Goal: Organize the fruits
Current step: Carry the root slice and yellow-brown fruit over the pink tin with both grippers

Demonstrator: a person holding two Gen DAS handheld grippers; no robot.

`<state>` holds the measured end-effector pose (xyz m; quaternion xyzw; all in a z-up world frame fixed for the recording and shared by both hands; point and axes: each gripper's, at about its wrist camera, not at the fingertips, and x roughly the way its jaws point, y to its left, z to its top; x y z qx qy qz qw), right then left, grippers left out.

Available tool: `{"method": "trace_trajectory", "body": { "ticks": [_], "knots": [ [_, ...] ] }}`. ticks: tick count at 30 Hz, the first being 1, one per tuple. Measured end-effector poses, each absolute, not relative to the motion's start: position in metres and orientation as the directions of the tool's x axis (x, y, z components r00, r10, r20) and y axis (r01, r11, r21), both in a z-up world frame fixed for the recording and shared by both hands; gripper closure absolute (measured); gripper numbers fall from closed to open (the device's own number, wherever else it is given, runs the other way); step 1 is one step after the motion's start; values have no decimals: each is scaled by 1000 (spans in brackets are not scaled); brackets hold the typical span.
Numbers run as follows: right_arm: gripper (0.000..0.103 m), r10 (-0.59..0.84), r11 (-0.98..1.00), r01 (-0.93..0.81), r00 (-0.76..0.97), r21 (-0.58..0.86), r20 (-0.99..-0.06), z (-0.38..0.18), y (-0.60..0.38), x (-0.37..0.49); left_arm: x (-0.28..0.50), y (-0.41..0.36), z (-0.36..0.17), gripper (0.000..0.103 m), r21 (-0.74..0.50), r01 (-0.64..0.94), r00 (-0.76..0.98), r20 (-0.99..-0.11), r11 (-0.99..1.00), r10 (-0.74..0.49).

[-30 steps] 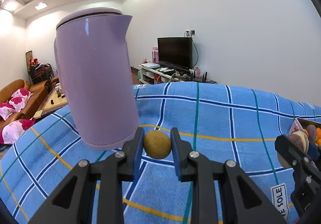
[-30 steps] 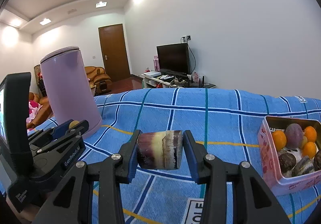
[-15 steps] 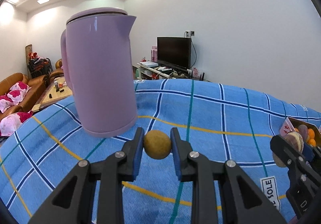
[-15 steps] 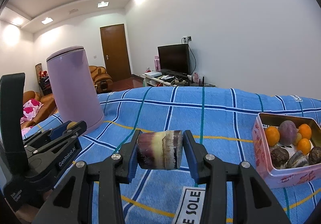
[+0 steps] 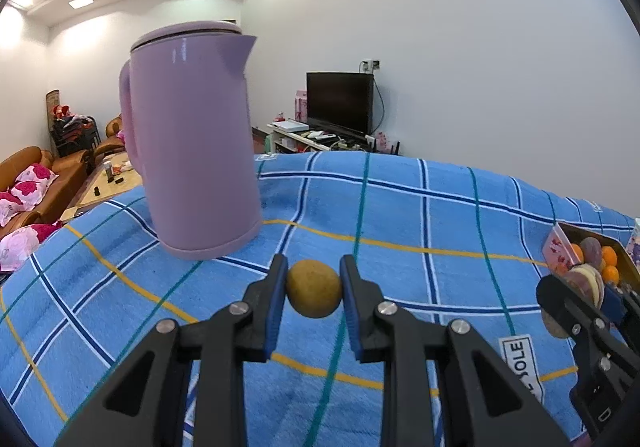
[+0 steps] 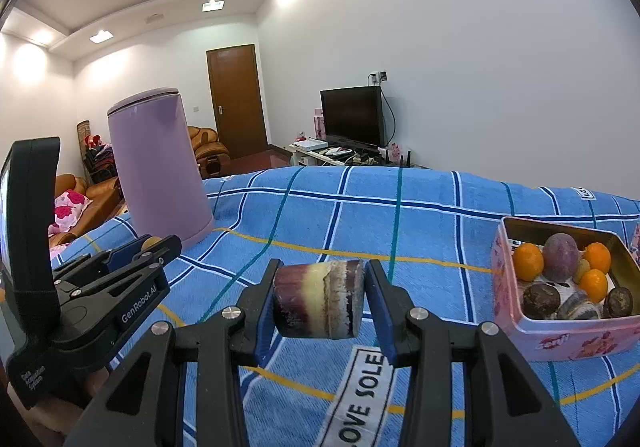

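My left gripper (image 5: 314, 293) is shut on a small round yellow-brown fruit (image 5: 314, 293), held above the blue checked cloth (image 5: 400, 215). My right gripper (image 6: 320, 299) is shut on a short purple and cream sugarcane piece (image 6: 319, 299). A pink tin box (image 6: 560, 335) stands to the right of it and holds oranges, a purple fruit and dark round fruits. In the left wrist view the same pink tin box (image 5: 560, 247) shows at the far right behind the right gripper (image 5: 576, 295). The left gripper (image 6: 156, 245) also appears at the lower left of the right wrist view.
A tall lilac kettle (image 5: 192, 143) stands on the cloth at the left, close behind the left gripper. A white label (image 6: 360, 387) reading LOVE SOLE lies on the cloth under the right gripper. Beyond the table are a television (image 6: 352, 115), sofas and a door.
Both grippers have drifted to the right with their fruits still held. The kettle has slid left and away in both views, and the pink tin box has drawn closer on the right.
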<state>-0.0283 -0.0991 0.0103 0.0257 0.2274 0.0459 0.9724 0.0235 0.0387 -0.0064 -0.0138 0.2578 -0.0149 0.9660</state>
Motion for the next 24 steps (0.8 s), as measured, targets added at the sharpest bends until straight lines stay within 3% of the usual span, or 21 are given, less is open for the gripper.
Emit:
{"method": "trace_trajectory", "body": {
  "ticks": [24],
  "knots": [
    [60, 84, 996, -79, 894, 28, -440, 13, -137, -65, -8, -14, 1, 75, -65, 153, 844, -510, 986, -164]
  ]
}}
